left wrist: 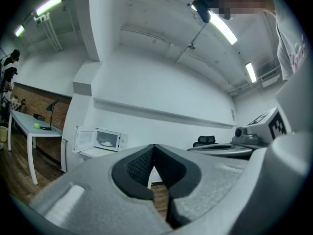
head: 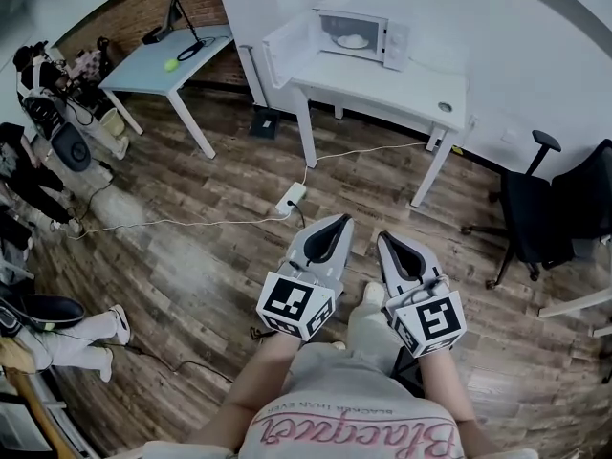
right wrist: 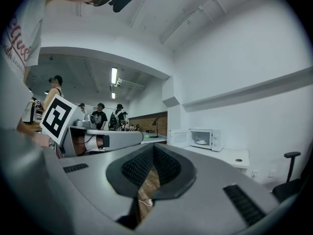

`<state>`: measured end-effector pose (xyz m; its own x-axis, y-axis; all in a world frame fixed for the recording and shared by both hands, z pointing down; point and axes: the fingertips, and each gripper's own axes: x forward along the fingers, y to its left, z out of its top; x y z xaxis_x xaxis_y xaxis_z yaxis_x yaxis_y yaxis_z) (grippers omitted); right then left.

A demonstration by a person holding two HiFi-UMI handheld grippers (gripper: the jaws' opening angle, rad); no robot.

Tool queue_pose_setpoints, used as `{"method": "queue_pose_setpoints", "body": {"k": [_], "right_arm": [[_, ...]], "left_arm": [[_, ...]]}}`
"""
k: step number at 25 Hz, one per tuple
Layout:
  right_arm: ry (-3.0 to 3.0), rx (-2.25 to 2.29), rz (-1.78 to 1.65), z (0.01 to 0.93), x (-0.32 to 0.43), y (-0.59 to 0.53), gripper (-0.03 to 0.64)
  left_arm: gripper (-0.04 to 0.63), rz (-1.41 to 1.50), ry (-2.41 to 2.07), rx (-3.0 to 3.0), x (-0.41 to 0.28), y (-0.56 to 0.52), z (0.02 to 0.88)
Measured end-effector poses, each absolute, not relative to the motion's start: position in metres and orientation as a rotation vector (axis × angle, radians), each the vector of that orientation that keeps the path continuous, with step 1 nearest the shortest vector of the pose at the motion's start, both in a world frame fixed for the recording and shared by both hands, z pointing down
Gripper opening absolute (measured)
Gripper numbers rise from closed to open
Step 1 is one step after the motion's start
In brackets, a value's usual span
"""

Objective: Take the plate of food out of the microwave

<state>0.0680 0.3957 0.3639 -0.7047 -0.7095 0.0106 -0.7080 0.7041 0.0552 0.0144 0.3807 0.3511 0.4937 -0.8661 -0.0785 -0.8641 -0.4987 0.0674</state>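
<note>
Facing the open microwave [head: 378,29], left claw [head: 341,221] and right claw [head: 383,238] pressed together, empty; shirt script [head: 356,435] perhaps "Blacquel".

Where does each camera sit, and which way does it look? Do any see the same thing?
Head view: on the person's head, looking steeply down at the floor, the left gripper, the right gripper and both forearms; the microwave stands far ahead.
Left gripper view: on the left gripper, looking along its shut fingers toward the microwave; the right gripper shows at right.
Right gripper view: on the right gripper, looking along its shut fingers; the left gripper shows at left.
Shared: all three see the open microwave.
</note>
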Motion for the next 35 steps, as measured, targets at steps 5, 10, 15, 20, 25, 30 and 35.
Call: {"method": "queue_pose_setpoints", "body": {"k": [5, 10, 15, 20, 25, 30, 35], "right_arm": [[-2.882, 1.183, -0.080, 0.360, 0.066, 0.365, 0.011], [-2.886, 1.160, -0.088, 0.358, 0.066, 0.329, 0.011], [-2.893, 1.132, -0.089, 0.353, 0.066, 0.291, 0.011], [-2.902, 1.112, -0.091, 0.348, 0.073, 0.252, 0.011], [-2.921, 1.070, -0.106, 0.342, 0.081, 0.216, 0.011], [-2.934, 1.018, -0.114, 0.338, 0.094, 0.178, 0.011], [-2.955, 0.982, -0.114, 0.337, 0.106, 0.141, 0.011]], "left_arm": [[0.003, -0.154, -1.563, 2.694, 0.014, 0.351, 0.351], [0.003, -0.160, -1.567, 2.689, 0.017, 0.316, 0.351], [0.003, -0.164, -1.586, 2.673, 0.017, 0.278, 0.348], [0.003, -0.170, -1.606, 2.662, 0.025, 0.240, 0.343], [0.003, -0.192, -1.637, 2.641, 0.034, 0.203, 0.337], [0.003, -0.206, -1.676, 2.620, 0.048, 0.164, 0.331], [0.003, -0.206, -1.715, 2.597, 0.060, 0.128, 0.331]]}}
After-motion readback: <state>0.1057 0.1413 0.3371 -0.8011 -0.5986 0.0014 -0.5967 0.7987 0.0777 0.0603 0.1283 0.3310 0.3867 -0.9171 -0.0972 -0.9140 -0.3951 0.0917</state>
